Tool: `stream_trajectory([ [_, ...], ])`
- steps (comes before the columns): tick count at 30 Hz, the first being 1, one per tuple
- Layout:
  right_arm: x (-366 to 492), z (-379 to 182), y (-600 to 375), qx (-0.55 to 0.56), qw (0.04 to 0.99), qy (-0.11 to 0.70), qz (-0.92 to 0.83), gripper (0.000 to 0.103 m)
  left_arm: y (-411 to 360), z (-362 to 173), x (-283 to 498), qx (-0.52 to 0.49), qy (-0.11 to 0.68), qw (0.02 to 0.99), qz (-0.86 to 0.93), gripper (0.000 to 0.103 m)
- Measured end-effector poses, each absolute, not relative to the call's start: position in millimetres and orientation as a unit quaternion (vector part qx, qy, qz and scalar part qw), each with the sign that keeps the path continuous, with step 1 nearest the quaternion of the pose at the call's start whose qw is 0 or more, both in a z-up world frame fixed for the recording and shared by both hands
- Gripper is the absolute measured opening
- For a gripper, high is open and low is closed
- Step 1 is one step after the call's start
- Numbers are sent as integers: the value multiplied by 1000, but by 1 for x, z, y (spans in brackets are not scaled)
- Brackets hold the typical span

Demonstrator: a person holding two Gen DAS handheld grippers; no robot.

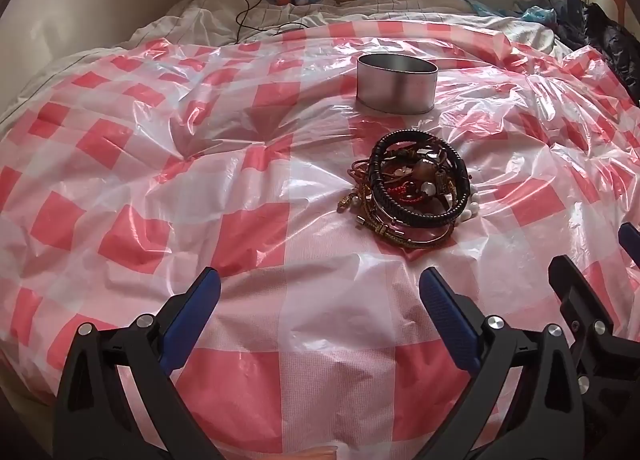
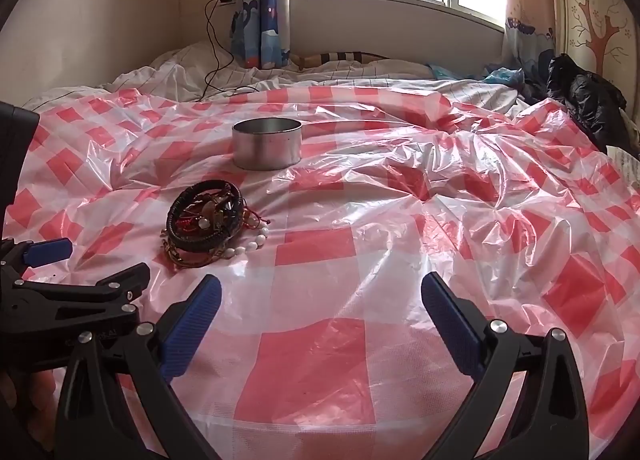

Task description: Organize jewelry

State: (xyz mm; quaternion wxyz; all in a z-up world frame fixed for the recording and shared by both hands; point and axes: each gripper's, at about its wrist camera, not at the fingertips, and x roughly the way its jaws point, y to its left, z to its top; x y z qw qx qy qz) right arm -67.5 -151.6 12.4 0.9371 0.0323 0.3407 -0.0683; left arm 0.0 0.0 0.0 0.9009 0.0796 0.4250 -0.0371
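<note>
A tangled pile of jewelry [image 1: 416, 190] lies on the red-and-white checked plastic sheet: black braided bracelets on top, gold bangles, beads and a white bead string. Behind it stands a round metal tin [image 1: 396, 82], lidless, its inside hidden from here. My left gripper [image 1: 320, 300] hovers open just short of the pile, nothing between its blue pads. In the right wrist view the pile [image 2: 208, 226] sits left of centre and the tin [image 2: 267, 143] beyond it. My right gripper [image 2: 320, 306] is open and empty, to the right of the pile. The left gripper's fingers [image 2: 48, 252] show at the left edge.
The checked sheet [image 2: 400, 220] covers a bed and is crumpled, most of all toward the right. A rumpled white blanket [image 2: 280, 80] and a black charger cable [image 2: 212, 60] lie behind. Dark clothing [image 2: 580, 100] sits at the far right. A curtain and a window are at the back.
</note>
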Motion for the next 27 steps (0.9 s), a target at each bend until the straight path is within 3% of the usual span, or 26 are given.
stream_trajectory([
  [27, -64, 4, -149, 34, 935, 347, -67, 96, 4, -7, 4, 80, 435, 896, -28, 95],
])
